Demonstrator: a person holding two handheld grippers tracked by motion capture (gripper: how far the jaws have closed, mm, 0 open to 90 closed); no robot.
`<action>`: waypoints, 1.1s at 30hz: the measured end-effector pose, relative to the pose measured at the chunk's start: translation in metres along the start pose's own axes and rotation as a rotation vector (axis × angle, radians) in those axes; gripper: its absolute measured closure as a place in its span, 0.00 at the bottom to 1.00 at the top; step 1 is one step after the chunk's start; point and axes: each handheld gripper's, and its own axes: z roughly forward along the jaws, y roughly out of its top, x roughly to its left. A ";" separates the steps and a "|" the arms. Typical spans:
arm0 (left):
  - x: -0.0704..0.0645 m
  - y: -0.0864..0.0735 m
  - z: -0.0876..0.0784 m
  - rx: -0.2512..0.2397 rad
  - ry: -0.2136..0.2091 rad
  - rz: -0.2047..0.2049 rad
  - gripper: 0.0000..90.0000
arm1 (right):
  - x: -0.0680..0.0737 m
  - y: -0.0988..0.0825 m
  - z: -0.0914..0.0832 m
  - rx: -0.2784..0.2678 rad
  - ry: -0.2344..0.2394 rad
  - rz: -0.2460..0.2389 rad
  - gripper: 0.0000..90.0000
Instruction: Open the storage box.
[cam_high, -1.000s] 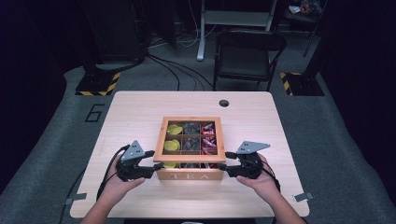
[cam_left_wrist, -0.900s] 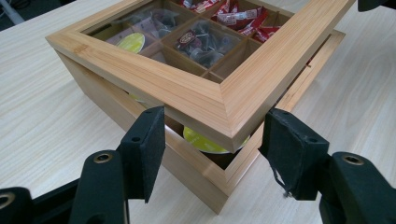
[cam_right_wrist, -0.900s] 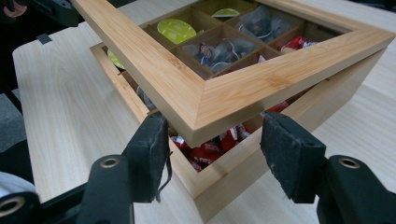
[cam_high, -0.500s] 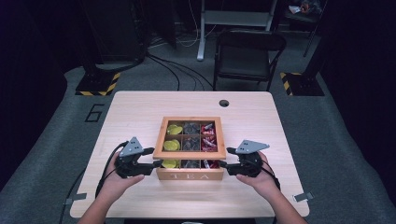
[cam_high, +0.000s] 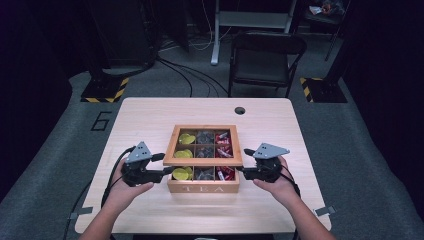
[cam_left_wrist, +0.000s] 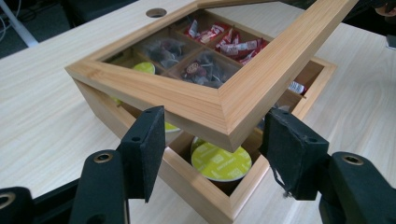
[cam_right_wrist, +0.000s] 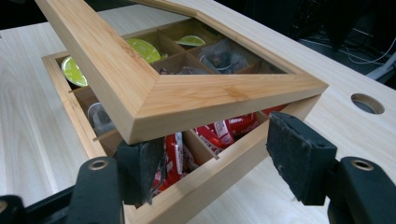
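Hiding front compartments: raised lid (cam_high: 204, 145).

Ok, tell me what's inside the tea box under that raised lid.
Inside the tea box: green capsules in one column, dark tea bags in the middle, red sachets in the third. The lid's frame hides parts of the front compartments.
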 end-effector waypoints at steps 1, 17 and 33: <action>0.000 0.002 0.000 -0.007 0.002 0.001 0.44 | -0.001 0.002 -0.001 -0.005 0.004 0.000 0.40; 0.015 0.014 -0.001 -0.054 0.009 -0.014 0.44 | -0.014 0.029 -0.006 -0.052 0.025 0.029 0.45; 0.045 0.015 0.022 -0.062 0.031 -0.021 0.45 | -0.023 0.047 -0.008 -0.051 0.017 0.045 0.46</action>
